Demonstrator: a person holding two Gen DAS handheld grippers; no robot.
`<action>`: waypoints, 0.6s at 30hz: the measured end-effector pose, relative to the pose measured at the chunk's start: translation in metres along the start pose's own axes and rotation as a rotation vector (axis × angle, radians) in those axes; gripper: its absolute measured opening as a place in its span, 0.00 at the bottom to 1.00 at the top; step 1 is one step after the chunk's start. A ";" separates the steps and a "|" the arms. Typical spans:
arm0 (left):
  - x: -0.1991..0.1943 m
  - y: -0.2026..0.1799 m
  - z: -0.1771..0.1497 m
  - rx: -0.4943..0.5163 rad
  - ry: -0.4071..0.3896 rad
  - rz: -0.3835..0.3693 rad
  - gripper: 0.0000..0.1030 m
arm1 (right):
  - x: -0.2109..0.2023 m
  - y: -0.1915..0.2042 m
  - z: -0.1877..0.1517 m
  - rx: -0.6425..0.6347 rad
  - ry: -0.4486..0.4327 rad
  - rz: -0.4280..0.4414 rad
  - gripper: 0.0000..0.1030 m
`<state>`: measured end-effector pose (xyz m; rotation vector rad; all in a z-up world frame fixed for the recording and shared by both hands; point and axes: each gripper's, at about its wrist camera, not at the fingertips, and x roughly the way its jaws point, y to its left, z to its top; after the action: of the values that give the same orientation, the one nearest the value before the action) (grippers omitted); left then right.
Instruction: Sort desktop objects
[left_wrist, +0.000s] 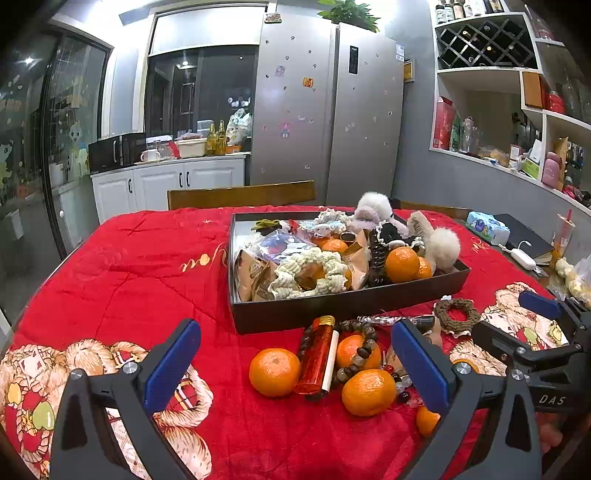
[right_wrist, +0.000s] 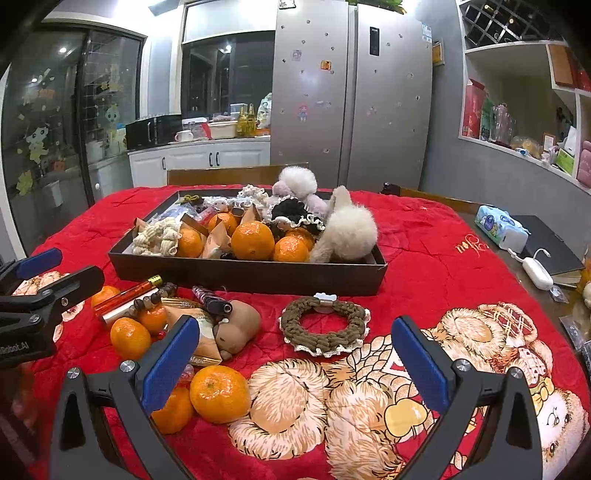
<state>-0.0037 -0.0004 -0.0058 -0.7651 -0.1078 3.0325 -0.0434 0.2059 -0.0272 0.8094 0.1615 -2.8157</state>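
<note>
While both grippers hang wide apart and empty over the red blanket (right_wrist: 424, 236), loose things wait beside the dark tray (right_wrist: 251, 275).

Between the fingers of the left gripper (left_wrist: 295, 365) lie tangerines (left_wrist: 275, 372), a red lighter (left_wrist: 316, 358) and a bead bracelet (left_wrist: 360, 350); the brown knitted scrunchie (right_wrist: 323, 325) sits just ahead of the right gripper (right_wrist: 295, 363), near the tray's front wall. A brown plush toy (right_wrist: 236, 325) lies to its left, touching a snack packet (right_wrist: 207, 341).
</note>
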 end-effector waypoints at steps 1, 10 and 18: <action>0.001 0.000 0.000 -0.002 0.003 0.000 1.00 | 0.000 0.000 0.000 0.002 0.002 0.002 1.00; 0.017 0.005 -0.001 -0.007 0.112 0.029 1.00 | 0.002 -0.002 0.000 0.014 0.007 0.020 1.00; 0.034 0.019 -0.005 -0.059 0.217 0.057 1.00 | 0.002 -0.005 -0.001 0.024 0.008 0.058 1.00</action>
<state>-0.0311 -0.0179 -0.0280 -1.1141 -0.1757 2.9855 -0.0461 0.2102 -0.0288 0.8177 0.1032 -2.7651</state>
